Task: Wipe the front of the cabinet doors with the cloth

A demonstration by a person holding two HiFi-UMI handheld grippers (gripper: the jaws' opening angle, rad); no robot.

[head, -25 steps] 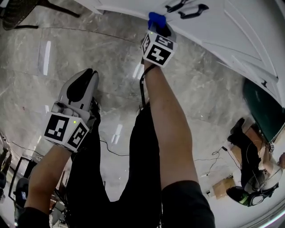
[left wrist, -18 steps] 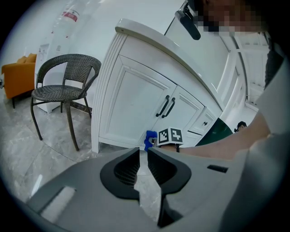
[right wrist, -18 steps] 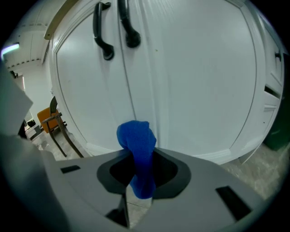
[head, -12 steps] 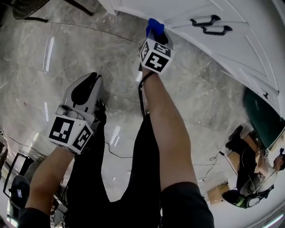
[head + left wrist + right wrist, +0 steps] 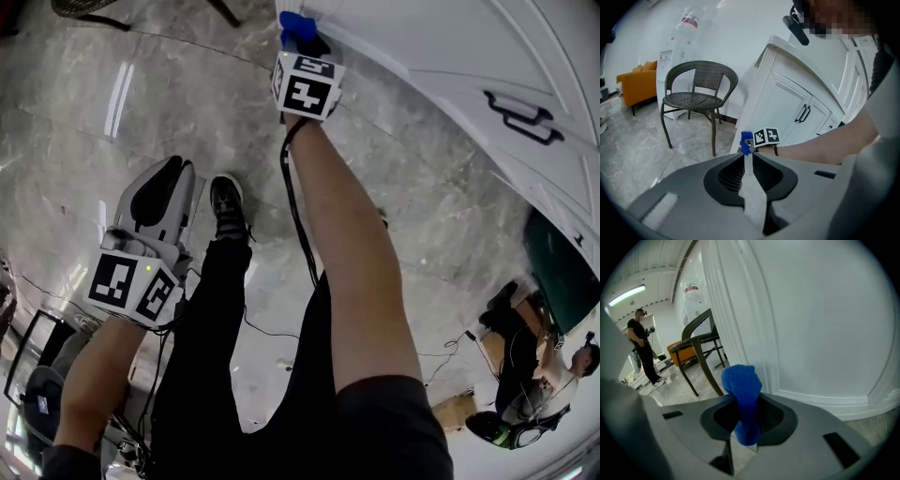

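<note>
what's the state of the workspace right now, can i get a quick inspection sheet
surface: white cabinet doors, shut, with black handles
job's things: blue cloth, bunched, by the door's lower moulding; contact not clear
clutter: cardboard box on the floor, far right
grippers: right gripper shut on the cloth; left gripper fingers together, empty, held low away from the doors
cables: black cable runs from the right gripper along the arm; thin cable on the floor
surroundings: marble floor, wicker chair, orange sofa, a person standing
</note>
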